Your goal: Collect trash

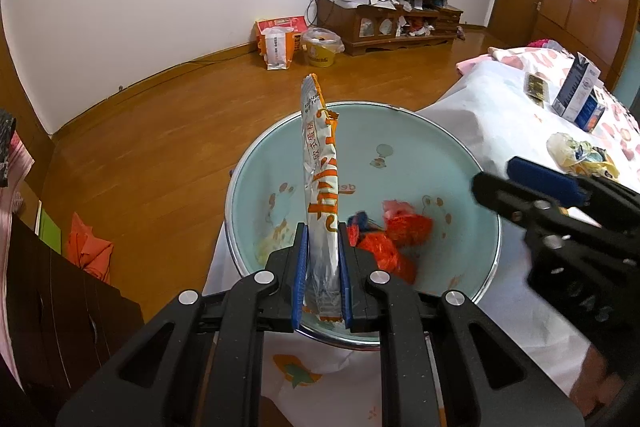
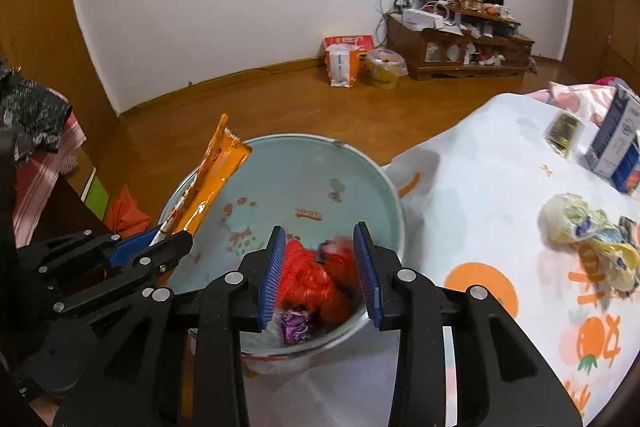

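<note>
My left gripper (image 1: 323,227) is shut on a long orange and silver snack wrapper (image 1: 320,179), held upright over the pale blue basin (image 1: 420,143). The wrapper (image 2: 216,179) and the left gripper (image 2: 172,233) also show at the left of the right wrist view. My right gripper (image 2: 320,227) is open and empty above the basin's (image 2: 304,163) near side. Red-orange crumpled trash (image 2: 312,279) and a purple wrapper (image 2: 298,325) lie in the basin below it. The right gripper (image 1: 496,179) shows at the right of the left wrist view.
The basin stands at the edge of a table with a white fruit-print cloth (image 2: 480,227). On the cloth lie a crumpled yellow-white plastic bag (image 2: 588,235), a blue and white carton (image 2: 616,147) and a small dark packet (image 2: 562,131). Wooden floor lies beyond.
</note>
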A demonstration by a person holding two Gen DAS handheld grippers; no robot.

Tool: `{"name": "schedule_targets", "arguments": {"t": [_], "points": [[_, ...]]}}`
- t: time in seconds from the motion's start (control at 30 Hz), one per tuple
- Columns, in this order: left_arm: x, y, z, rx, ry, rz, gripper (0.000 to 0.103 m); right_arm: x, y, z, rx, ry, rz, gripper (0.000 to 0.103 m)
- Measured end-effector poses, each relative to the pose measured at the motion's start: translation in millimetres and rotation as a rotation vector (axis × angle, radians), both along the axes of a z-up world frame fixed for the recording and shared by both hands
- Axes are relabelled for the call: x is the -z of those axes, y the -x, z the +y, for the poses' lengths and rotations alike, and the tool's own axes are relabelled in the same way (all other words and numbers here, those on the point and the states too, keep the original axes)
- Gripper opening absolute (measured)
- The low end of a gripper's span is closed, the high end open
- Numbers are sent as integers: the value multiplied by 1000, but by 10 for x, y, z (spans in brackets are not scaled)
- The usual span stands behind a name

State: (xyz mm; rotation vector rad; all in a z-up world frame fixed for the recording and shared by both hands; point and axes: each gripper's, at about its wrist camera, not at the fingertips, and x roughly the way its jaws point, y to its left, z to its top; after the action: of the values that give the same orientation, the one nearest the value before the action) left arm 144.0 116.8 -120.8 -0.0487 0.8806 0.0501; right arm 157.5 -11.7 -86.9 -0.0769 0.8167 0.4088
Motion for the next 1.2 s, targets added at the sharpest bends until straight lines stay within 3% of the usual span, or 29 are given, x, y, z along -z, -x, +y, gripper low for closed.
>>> {"name": "schedule_targets", "arguments": {"t": [0.3, 0.5, 0.67, 0.8, 0.97, 1.2], "points": [[9, -76, -123, 24, -38, -2, 18, -125, 227, -416, 119, -19, -36, 36], [-6, -77, -145, 10, -58, 3, 31, -160, 344, -641, 174, -43, -39, 36], [-94, -15, -188, 4, -66, -12, 49, -162, 412, -809, 211, -53, -38, 38], [-174, 52, -258, 1, -72, -24, 58, -194, 480, -936, 246, -63, -48, 44], [-273, 123, -343, -8, -94, -46, 78, -257, 566, -1164, 309, -75, -69, 52], [-398, 223, -493, 6, -116, -68, 82, -317, 696, -1525, 383, -86, -91, 52]]}}
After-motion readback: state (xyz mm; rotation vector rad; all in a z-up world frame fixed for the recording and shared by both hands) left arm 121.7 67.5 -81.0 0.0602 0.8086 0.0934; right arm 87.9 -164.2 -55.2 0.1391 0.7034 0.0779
